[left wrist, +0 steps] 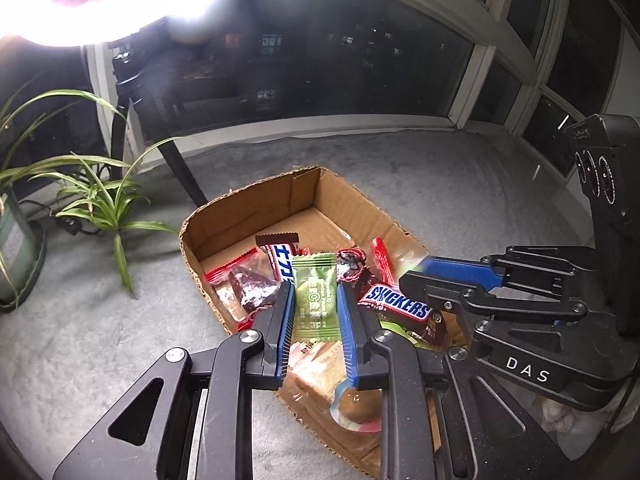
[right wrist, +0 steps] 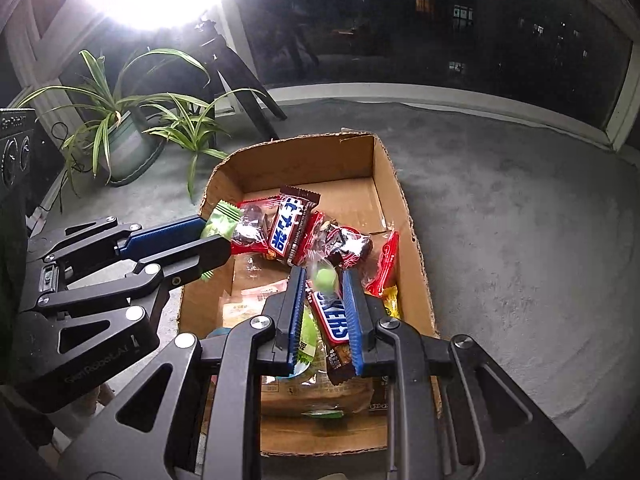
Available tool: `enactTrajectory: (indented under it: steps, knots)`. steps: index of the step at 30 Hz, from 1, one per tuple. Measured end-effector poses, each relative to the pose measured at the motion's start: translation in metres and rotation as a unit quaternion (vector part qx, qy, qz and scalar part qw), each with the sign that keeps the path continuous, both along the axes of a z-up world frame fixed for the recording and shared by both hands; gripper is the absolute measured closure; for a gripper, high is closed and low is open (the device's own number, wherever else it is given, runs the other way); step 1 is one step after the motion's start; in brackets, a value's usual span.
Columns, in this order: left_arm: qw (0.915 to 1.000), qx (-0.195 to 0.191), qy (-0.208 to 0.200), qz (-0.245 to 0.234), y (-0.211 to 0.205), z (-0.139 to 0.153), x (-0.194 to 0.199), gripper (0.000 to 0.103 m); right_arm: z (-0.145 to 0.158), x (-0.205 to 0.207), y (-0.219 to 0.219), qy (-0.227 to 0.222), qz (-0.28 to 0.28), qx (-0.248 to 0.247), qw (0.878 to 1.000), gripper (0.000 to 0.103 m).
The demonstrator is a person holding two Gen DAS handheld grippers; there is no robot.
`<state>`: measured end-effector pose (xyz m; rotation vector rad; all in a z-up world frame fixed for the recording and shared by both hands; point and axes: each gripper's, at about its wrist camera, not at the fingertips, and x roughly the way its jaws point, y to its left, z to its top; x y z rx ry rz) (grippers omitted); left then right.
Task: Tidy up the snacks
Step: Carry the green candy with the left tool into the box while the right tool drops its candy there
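An open cardboard box on grey carpet holds a heap of snacks. Among them are a Snickers bar, a brown bar with a white and blue label and red-edged clear packets. My left gripper hangs over the box's left side, shut on a flat green packet. My right gripper is over the middle of the heap. It is shut on a small green candy in a clear wrapper, which is blurred.
A large bread packet lies in the near end of the box. A potted spider plant and black tripod legs stand at the far left by the dark window. A bright lamp glares at the top left. Bare carpet lies to the right.
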<state>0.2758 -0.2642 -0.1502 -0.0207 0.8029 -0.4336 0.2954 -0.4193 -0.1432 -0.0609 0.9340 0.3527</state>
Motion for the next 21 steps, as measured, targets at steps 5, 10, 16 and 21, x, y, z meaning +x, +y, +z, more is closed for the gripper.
enactTrajectory:
  steps: [5,10,16,21]
  knots:
    - [1.0000,-0.001,0.000,0.002,0.001,0.001,0.001,0.082,0.000,0.000,-0.002,0.001,-0.004,-0.002,1.000,0.082]
    - [1.0000,0.000,-0.005,0.007,0.005,0.004,-0.001,0.082,0.003,-0.003,-0.003,-0.003,-0.010,0.001,1.000,0.069]
    - [0.9998,-0.004,-0.014,0.013,0.014,0.012,-0.009,0.082,0.011,-0.010,0.001,-0.010,-0.010,0.004,1.000,0.069]
    - [0.9997,-0.005,-0.020,0.015,0.020,0.018,-0.015,0.080,0.016,-0.019,0.005,-0.021,-0.016,0.003,1.000,0.052]
